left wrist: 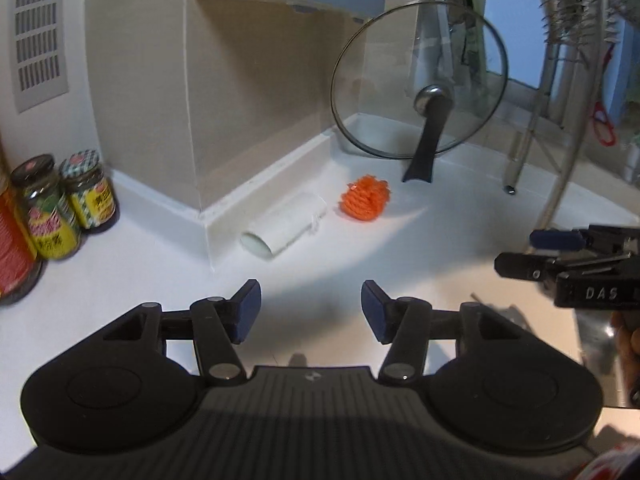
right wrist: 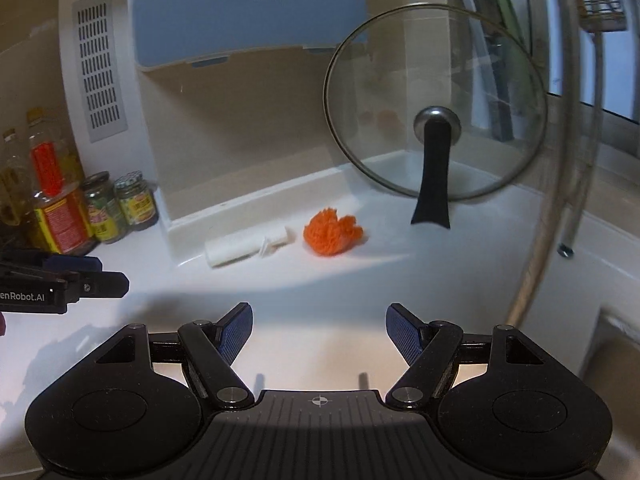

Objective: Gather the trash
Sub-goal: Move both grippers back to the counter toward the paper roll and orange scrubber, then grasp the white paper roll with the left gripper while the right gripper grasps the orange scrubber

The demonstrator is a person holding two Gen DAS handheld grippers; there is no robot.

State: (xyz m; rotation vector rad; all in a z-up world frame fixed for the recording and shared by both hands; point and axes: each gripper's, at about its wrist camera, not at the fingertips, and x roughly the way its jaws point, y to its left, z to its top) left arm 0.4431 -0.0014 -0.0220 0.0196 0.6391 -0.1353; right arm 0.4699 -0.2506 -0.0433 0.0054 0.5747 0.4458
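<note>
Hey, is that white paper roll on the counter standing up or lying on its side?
Lying on its side. The white roll rests lengthwise on the counter against the wall base, open end showing.

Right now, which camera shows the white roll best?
The left wrist view: the white roll lies nearer, its open end facing the camera. The right wrist view shows it side-on and smaller.

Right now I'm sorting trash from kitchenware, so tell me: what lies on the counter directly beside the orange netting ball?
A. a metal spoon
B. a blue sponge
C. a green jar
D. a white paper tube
D: the white paper tube lies on its side just left of the orange netting ball, on the counter.
</note>
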